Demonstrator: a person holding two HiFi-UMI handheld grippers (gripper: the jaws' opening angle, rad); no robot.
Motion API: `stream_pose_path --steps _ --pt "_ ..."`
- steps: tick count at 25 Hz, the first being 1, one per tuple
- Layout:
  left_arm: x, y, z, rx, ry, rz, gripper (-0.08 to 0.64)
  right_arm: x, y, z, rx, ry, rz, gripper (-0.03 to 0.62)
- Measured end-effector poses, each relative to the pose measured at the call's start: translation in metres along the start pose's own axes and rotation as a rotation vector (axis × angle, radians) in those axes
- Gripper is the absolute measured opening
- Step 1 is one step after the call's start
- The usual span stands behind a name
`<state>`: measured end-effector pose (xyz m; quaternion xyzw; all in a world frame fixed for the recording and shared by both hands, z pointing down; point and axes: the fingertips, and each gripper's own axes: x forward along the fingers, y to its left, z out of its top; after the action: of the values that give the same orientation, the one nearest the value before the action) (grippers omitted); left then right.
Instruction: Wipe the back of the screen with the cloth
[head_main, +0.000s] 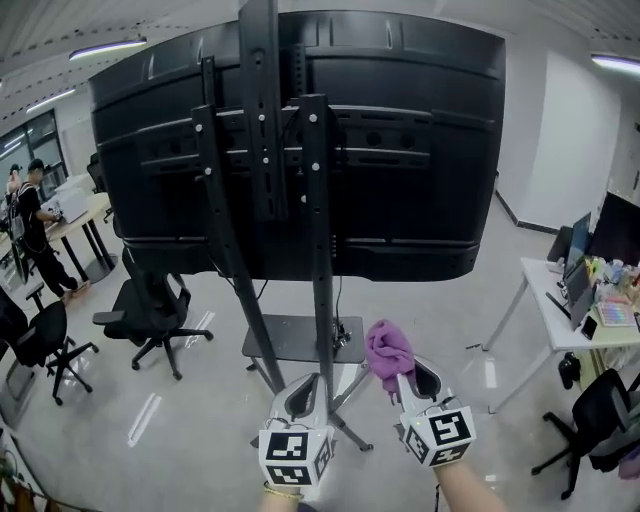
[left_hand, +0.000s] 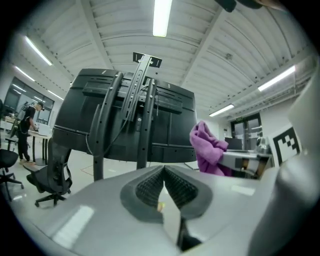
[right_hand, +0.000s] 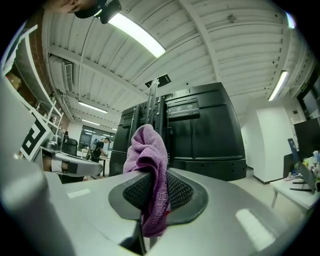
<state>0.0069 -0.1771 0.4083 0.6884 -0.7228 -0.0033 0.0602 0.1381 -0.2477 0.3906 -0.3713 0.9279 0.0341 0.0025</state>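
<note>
Right hand-held gripper (head_main: 411, 378) pinches crumpled purple terry cloth (head_main: 388, 348); left hand-held gripper (head_main: 309, 391) clenched, empty.

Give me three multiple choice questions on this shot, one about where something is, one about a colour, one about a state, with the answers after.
1. Where is the cloth?
A. held in the right tongs
B. draped over a desk
C. lying on the floor

2. What colour is the cloth?
A. white
B. purple
C. green

3. How do the left tongs stand?
A. shut on the cloth
B. wide open
C. shut with nothing in them

Answers:
1 A, the right gripper view shows the cloth pinched between the right tongs.
2 B, it reads purple in all three views.
3 C, the left gripper view shows their tips meeting with nothing between them. The cloth sits off to their side, short of the screen.
</note>
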Motion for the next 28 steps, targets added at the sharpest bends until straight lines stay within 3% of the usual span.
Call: stream_pose_path --steps 4,8,17,22,28 --pt "-0.03 0.063 0.007 -0.014 -0.019 0.044 0.008 0.028 0.067 0.005 -0.02 -0.003 0.052 0.054" --pt "-0.06 0.152 0.017 -0.004 -0.035 0.08 0.008 0.071 0.148 0.01 -0.011 -0.024 0.068 0.054" --pt "-0.109 0.342 0.033 0.025 -0.025 0.079 0.008 0.177 0.322 0.015 0.014 -0.033 0.055 0.054" --pt "-0.121 0.421 0.048 0.049 -0.022 0.095 0.008 0.234 0.368 0.019 0.0 -0.015 0.035 0.054" --pt "-0.105 0.49 0.063 0.047 -0.034 0.121 0.008 0.324 0.367 0.044 -0.076 -0.034 -0.074 0.054"
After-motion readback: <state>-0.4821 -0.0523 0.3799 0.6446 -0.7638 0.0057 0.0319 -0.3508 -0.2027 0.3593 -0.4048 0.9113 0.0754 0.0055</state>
